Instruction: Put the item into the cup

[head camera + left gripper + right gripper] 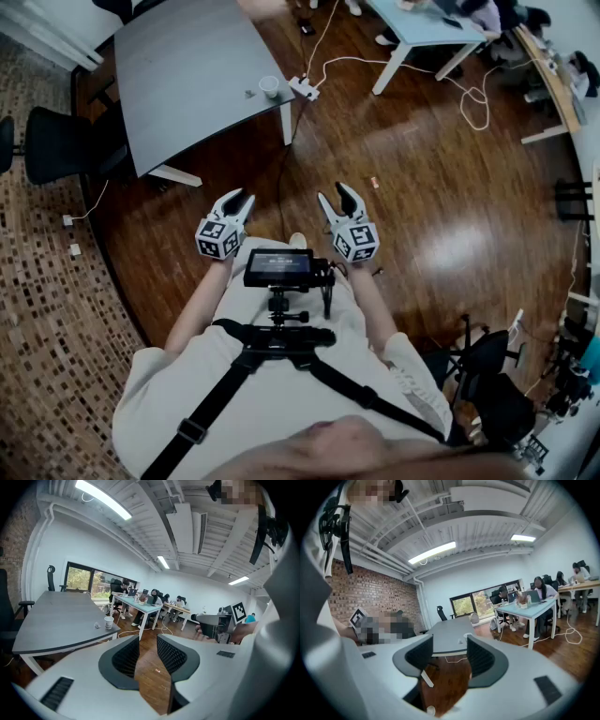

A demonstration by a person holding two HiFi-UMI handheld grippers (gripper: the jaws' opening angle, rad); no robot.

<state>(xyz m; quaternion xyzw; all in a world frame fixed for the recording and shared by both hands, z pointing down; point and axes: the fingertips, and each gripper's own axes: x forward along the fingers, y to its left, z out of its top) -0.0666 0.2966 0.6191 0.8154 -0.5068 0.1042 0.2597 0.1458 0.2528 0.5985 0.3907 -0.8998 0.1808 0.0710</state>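
Grey is the table (187,75) that fills the upper left of the head view, standing on a wooden floor (422,169). A white cup (269,86) stands near the table's right corner. A small pale scrap (249,94) lies on the tabletop just beside the cup, to its left. A power strip (303,89) sits off that corner. Well below the table, a person holds the left gripper (238,200) and the right gripper (336,197) side by side over the floor, above a small screen (278,267) on a chest harness. Both point toward the table, well apart from it, and the jaws of both look spread. A tiny orange bit (373,182) lies on the floor near the right gripper.

Left gripper view: the left gripper (147,644) has its 2 jaws apart with only bare floor (150,677) between them. Beyond, at the left, the cup (108,622) stands on the table (51,620) with the scrap (97,625) just beside it.

Right gripper view: the right gripper (450,641) also has its 2 jaws apart, with nothing gripped. Through the gap shows the table (445,641), with the cup (467,636) and the scrap (460,641) close together on its near edge.
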